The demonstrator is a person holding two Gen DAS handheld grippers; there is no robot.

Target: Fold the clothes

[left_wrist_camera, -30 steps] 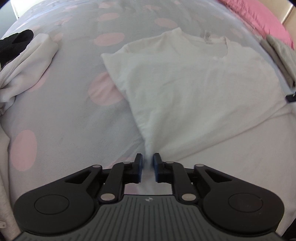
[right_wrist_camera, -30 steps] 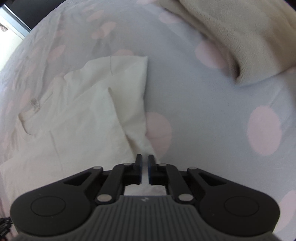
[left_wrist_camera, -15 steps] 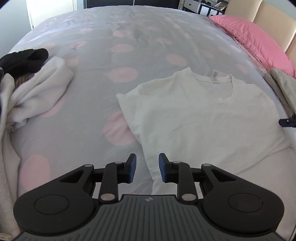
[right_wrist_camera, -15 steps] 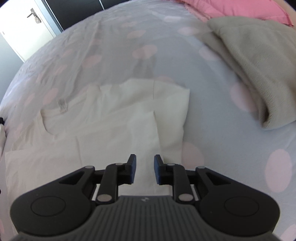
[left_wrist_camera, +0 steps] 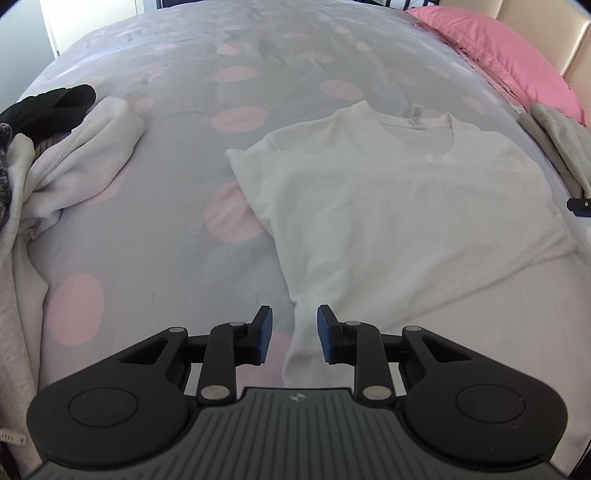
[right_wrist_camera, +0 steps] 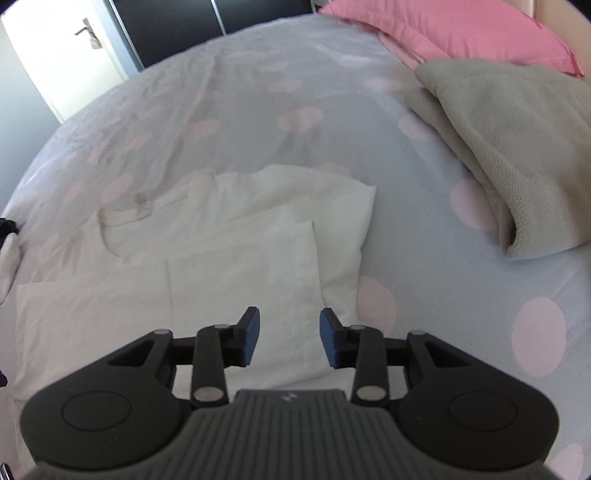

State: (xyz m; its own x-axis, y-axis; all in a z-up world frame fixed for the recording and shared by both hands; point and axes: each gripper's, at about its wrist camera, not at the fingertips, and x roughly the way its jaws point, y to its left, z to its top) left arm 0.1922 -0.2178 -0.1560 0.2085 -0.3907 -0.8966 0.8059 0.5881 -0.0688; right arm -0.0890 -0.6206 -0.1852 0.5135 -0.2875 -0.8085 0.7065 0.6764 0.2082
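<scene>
A white T-shirt [left_wrist_camera: 406, 206] lies flat on the dotted bed cover [left_wrist_camera: 147, 258], collar and label at the far end. In the right wrist view the T-shirt [right_wrist_camera: 240, 266] has its lower part folded up over the chest and a sleeve sticking out to the right. My left gripper [left_wrist_camera: 294, 334] is open above the shirt's near left corner; a strip of cloth lies below the gap, untouched by the pads. The jaws of my right gripper [right_wrist_camera: 289, 338] are opening above the folded edge, with nothing pressed between them. A tip of the right gripper [left_wrist_camera: 580, 207] shows at the far right edge.
A heap of pale clothes [left_wrist_camera: 74, 166] with a black garment [left_wrist_camera: 48, 107] lies to the left. A folded grey-beige fleece [right_wrist_camera: 517, 147] sits right of the shirt, before a pink pillow [right_wrist_camera: 443, 29]. A white door [right_wrist_camera: 62, 55] stands beyond the bed.
Both grippers were shut on the shirt's near edge and have let it go. Both have lifted and tilted up, so more of the bed shows. The right jaws keep widening.
</scene>
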